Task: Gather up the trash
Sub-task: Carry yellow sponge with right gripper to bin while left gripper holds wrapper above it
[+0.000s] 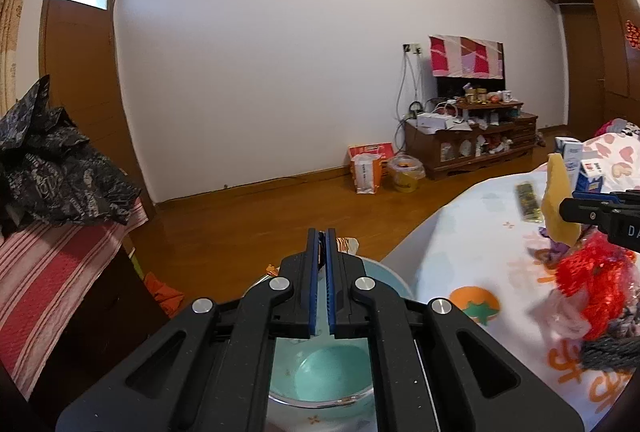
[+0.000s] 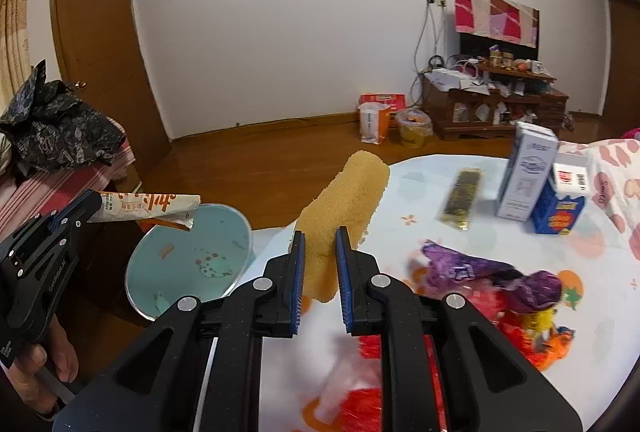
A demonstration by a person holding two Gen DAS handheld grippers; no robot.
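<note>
My left gripper (image 1: 321,236) is shut on a white and orange wrapper (image 2: 148,207), held over a teal bin (image 2: 188,256) beside the table; the bin also shows below the jaws in the left wrist view (image 1: 328,372). My right gripper (image 2: 320,236) is shut on a yellow sponge (image 2: 344,208), held above the table's left edge; it also shows in the left wrist view (image 1: 558,208). On the table (image 2: 420,200) lie a purple wrapper (image 2: 492,276), red trash (image 2: 516,328) and a dark snack packet (image 2: 462,198).
Two cartons, a white one (image 2: 526,172) and a blue one (image 2: 560,210), stand at the table's far right. A black bag (image 1: 52,156) lies on a striped cloth at left. Bags (image 1: 366,168) and a cabinet (image 1: 472,140) stand by the far wall.
</note>
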